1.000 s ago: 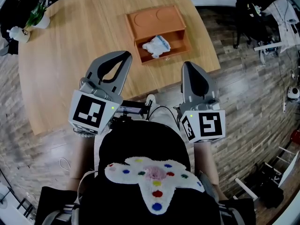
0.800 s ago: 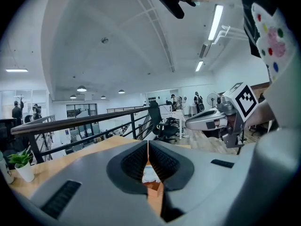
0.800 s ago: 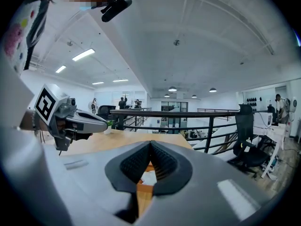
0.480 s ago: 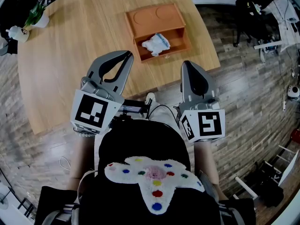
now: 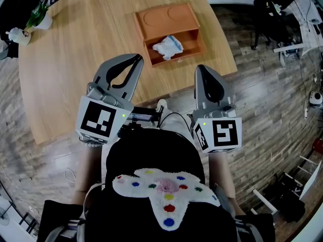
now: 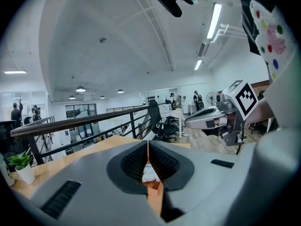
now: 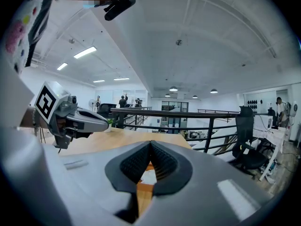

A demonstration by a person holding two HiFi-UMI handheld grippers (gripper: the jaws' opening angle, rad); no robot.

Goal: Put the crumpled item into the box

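You have one box on the tabletop, with one crumpled item lying in its open near compartment. Two tongs sit short of the box's near side, the left tongs off to its left and the right tongs off to its right, each clenched tip to tip on nothing. Nothing has shifted since the earlier frames: both tongs hang where they were and the crumpled item lies as before. Only the head view gives you the whole box and the single potted plant far to its left, while the gripper views add a black railing beyond the box.
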